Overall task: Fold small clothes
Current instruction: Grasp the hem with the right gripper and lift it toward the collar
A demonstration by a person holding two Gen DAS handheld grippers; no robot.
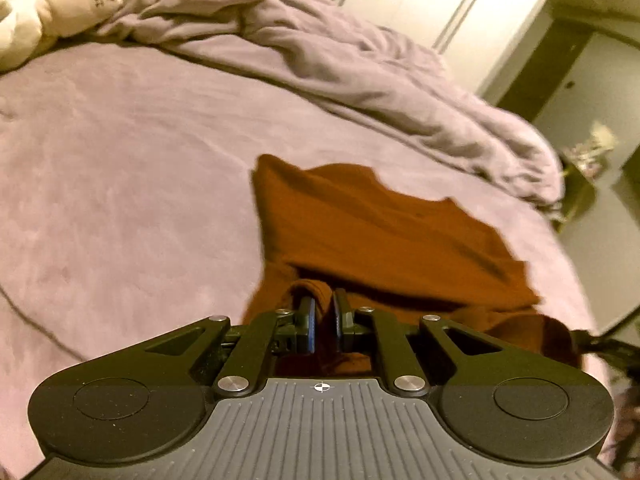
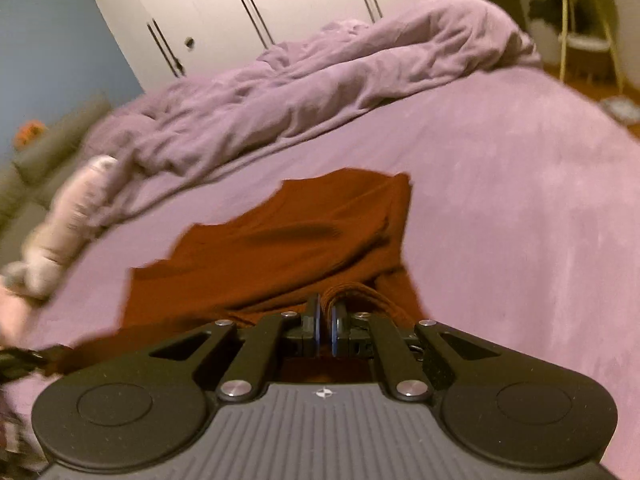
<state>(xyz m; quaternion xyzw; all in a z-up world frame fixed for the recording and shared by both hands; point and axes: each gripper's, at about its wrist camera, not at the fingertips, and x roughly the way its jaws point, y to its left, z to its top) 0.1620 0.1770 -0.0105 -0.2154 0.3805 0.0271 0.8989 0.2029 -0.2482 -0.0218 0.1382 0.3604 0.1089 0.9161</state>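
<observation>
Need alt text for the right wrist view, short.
The right gripper is shut on the near edge of a rust-brown garment spread on a purple bed sheet. A rumpled purple duvet lies behind, with white wardrobe doors beyond.

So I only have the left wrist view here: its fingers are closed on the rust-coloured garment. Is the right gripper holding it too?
Observer: Yes, the right gripper is shut on a bunched edge of the garment.
Operator: Is the far part lifted too?
Observer: No, in the right wrist view the far part lies on the bed.
Operator: Anything beside the bed I can't see?
Observer: A chair stands past the bed's far right corner.
</observation>
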